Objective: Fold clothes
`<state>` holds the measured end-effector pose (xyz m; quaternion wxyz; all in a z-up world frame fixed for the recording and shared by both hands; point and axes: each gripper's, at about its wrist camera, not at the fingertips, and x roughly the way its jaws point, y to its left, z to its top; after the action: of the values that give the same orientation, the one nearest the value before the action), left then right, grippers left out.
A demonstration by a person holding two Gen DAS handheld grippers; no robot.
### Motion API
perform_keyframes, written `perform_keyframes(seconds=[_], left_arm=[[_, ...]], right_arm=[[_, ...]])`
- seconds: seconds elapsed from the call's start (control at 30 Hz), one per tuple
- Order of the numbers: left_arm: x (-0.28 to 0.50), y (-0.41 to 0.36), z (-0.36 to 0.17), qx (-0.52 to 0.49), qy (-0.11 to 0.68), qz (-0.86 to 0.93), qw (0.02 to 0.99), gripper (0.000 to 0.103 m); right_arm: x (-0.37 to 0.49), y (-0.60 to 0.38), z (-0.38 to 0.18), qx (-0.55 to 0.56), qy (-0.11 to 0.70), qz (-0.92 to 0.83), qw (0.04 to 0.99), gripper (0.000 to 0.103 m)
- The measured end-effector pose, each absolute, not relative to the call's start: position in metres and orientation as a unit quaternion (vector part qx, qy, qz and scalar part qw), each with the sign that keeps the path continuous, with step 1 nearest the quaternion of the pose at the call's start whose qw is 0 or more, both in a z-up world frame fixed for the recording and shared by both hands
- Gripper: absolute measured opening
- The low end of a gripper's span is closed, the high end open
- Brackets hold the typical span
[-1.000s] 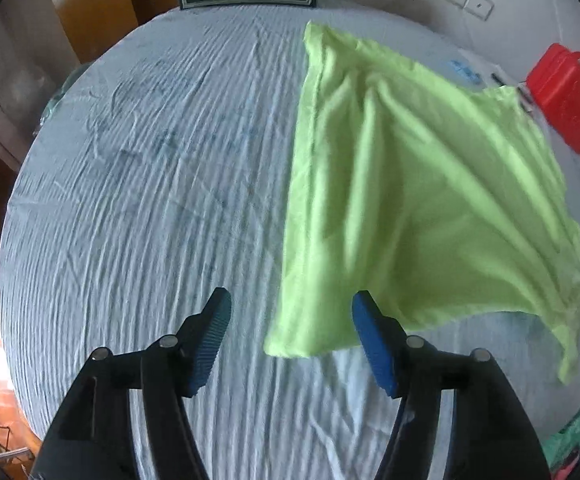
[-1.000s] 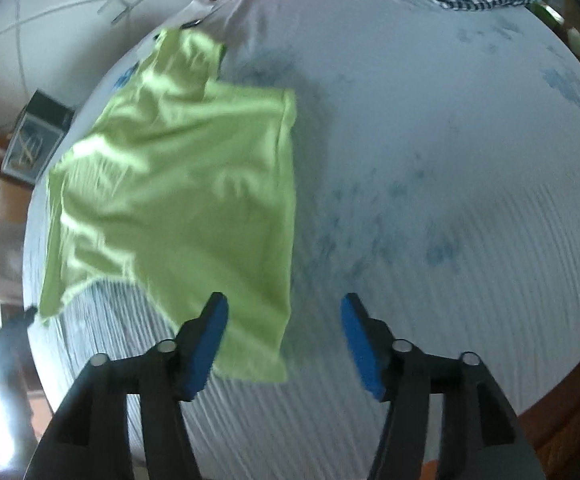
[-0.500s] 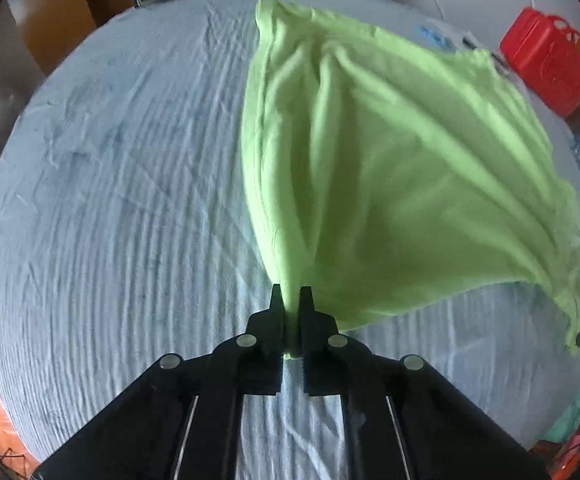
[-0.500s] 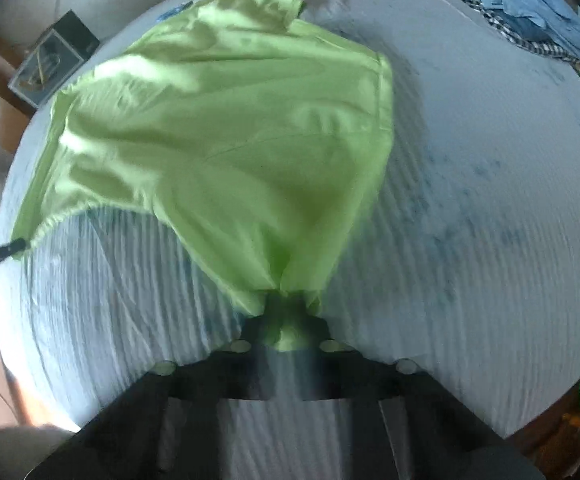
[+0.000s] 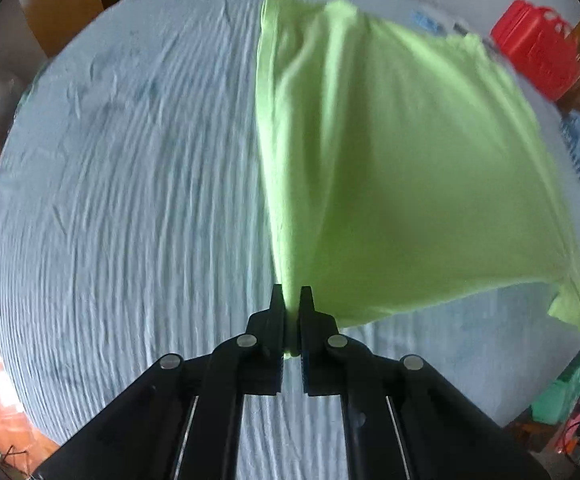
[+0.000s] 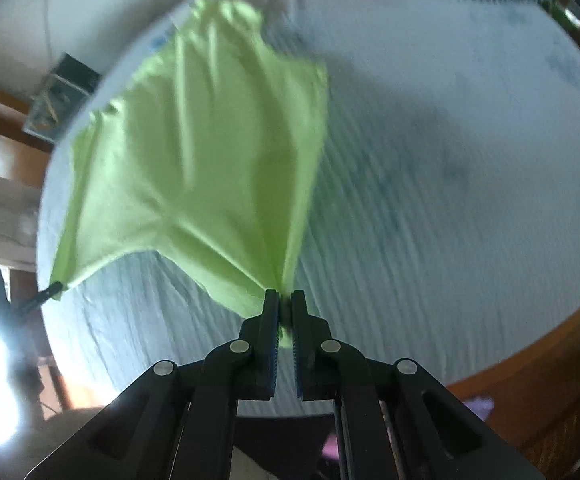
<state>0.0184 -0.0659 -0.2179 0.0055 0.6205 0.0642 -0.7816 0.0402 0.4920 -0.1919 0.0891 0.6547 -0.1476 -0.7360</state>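
A second ago both pairs of my fingers stood apart over the near hem; now my left gripper (image 5: 291, 294) and right gripper (image 6: 285, 298) are each clamped on a corner of the lime-green garment (image 5: 390, 168), which fans away ahead of my fingertips, its near edge off the pale blue sheet (image 5: 129, 200). I judge the fold can begin. A red basket (image 5: 538, 48) sits far beyond.

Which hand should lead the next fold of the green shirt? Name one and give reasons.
Neither clearly. The left gripper and right gripper are each shut on a near corner of the green shirt, lifted taut between them above the bed sheet. They should probably move together.
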Motion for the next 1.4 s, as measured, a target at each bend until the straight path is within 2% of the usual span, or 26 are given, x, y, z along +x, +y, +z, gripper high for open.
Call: perform_keyframes(seconds=[0.1, 0.2, 0.27, 0.33, 0.37, 0.4, 0.53, 0.73, 0.87, 0.97, 1.03, 1.07, 1.1, 1.13, 1.4], left_arm=[[0.02, -0.069, -0.226, 0.63, 0.064, -0.774, 0.007, 0.006], [0.018, -0.073, -0.219, 0.625, 0.075, -0.777, -0.001, 0.008], [0.017, -0.077, -0.207, 0.613, 0.085, -0.785, -0.003, 0.024], [0.018, -0.082, -0.193, 0.594, 0.084, -0.8, 0.006, 0.076], [0.018, -0.084, -0.187, 0.585, 0.084, -0.806, 0.01, 0.086], [0.019, -0.087, -0.181, 0.577, 0.084, -0.813, 0.015, 0.092], [0.017, -0.092, -0.184, 0.573, 0.098, -0.813, 0.03, 0.092], [0.016, -0.088, -0.222, 0.592, 0.095, -0.799, 0.051, 0.092], [0.016, -0.073, -0.241, 0.612, 0.093, -0.785, 0.041, 0.081], [0.015, -0.062, -0.237, 0.61, 0.063, -0.789, 0.032, 0.06], [0.015, -0.057, -0.232, 0.612, 0.054, -0.789, 0.026, 0.017], [0.014, -0.059, -0.23, 0.617, 0.065, -0.784, 0.024, 0.012], [0.014, -0.061, -0.226, 0.62, 0.076, -0.781, 0.025, 0.01], [0.014, -0.062, -0.221, 0.62, 0.082, -0.78, 0.025, 0.01], [-0.015, -0.068, -0.166, 0.594, 0.101, -0.798, -0.011, 0.008]], right_arm=[[0.045, 0.493, -0.213, 0.684, -0.139, -0.713, 0.076, 0.006], [0.044, 0.503, -0.208, 0.671, -0.153, -0.723, 0.069, 0.009], [0.041, 0.51, -0.201, 0.656, -0.164, -0.734, 0.066, 0.023], [0.035, 0.511, -0.196, 0.646, -0.164, -0.742, 0.066, 0.032], [0.033, 0.51, -0.195, 0.644, -0.162, -0.744, 0.067, 0.036], [0.032, 0.508, -0.195, 0.645, -0.16, -0.744, 0.071, 0.041], [0.031, 0.501, -0.207, 0.656, -0.156, -0.734, 0.08, 0.042], [0.045, 0.495, -0.217, 0.661, -0.15, -0.731, 0.077, 0.042], [0.044, 0.49, -0.219, 0.656, -0.136, -0.739, 0.073, 0.042], [0.041, 0.479, -0.221, 0.654, -0.11, -0.745, 0.072, 0.045], [0.04, 0.47, -0.22, 0.651, -0.074, -0.753, 0.064, 0.049], [0.04, 0.466, -0.219, 0.65, -0.057, -0.755, 0.061, 0.047], [0.039, 0.462, -0.218, 0.653, -0.04, -0.754, 0.059, 0.035], [0.039, 0.46, -0.217, 0.656, -0.035, -0.752, 0.06, 0.004], [-0.012, 0.487, -0.154, 0.614, -0.135, -0.77, 0.112, 0.005]])
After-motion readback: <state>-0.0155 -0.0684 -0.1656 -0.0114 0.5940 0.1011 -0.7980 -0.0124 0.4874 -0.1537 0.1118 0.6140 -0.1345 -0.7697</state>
